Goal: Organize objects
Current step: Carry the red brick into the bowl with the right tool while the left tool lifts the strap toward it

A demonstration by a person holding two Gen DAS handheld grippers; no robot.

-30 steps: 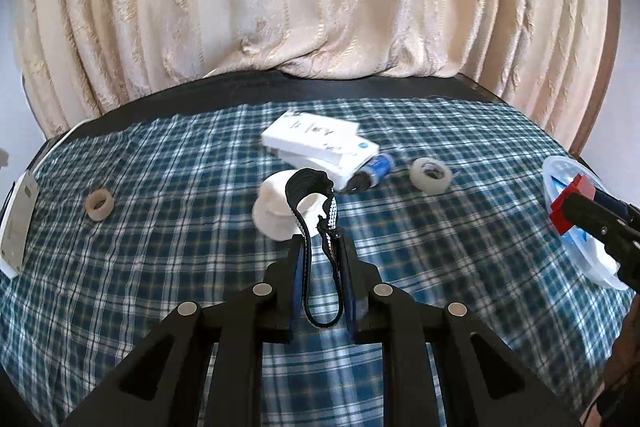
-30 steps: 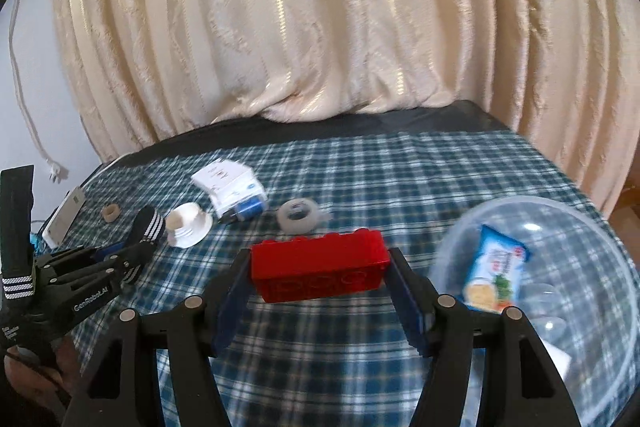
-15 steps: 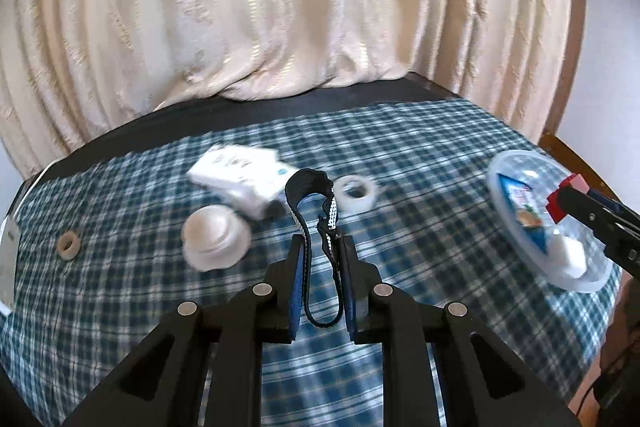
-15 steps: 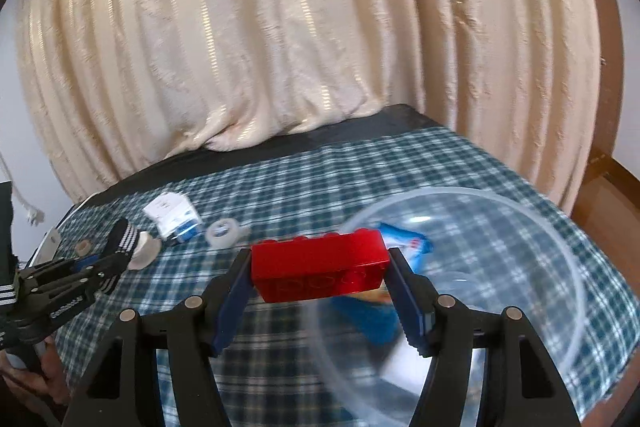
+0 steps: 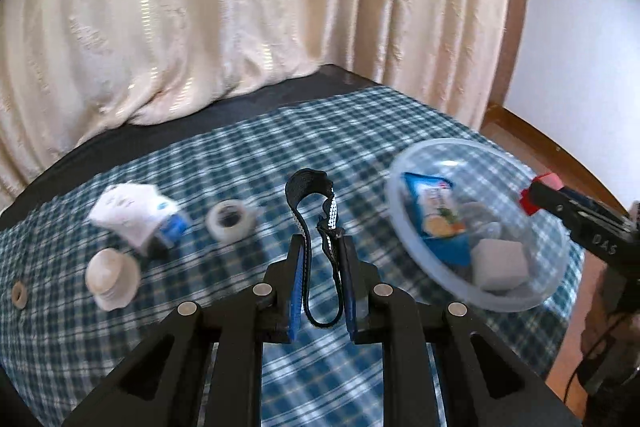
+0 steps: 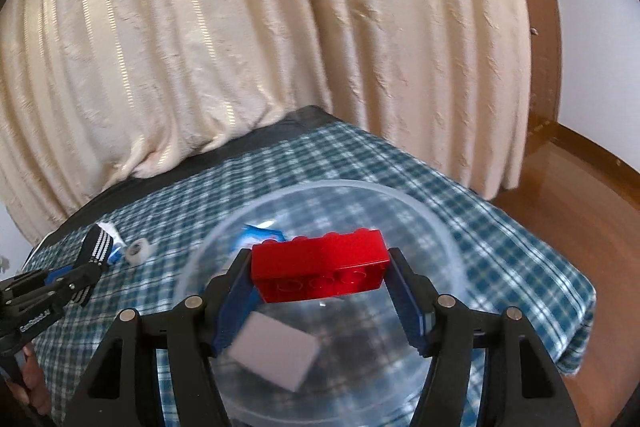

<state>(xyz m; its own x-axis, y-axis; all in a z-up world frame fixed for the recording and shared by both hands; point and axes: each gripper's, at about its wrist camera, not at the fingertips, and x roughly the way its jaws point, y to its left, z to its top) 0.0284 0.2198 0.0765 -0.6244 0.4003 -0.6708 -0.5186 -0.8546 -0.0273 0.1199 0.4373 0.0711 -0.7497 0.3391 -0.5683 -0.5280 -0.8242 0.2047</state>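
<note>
Now we see the red building brick [image 6: 320, 267], glossy, studs along its top edge and round sockets on the face toward us. Our right tool [image 6: 322, 277] clamps it end to end between both fingers, jaws spread to the brick's full length, holding it above the clear plastic bowl [image 6: 448, 227] on the checked cloth of the bench [image 6: 520, 247]. Below the brick, inside the bowl, lie a pale grey block [image 6: 276, 351] and a blue snack packet [image 6: 256, 237].

Our left tool [image 5: 320, 251] is drawn narrow, pinching a black strap with white stitching [image 5: 308, 187] whose loop stands up ahead of the fingertips. Beyond it on the bench lie a tape roll [image 5: 230, 219], a white box [image 5: 132, 211] and a white cap-shaped piece [image 5: 112, 279], all blurred.

Compared with half a second ago, the brick has come further over the bowl, whose rim now rings it, and the left view has swung right, bringing the bowl nearer the middle.
</note>
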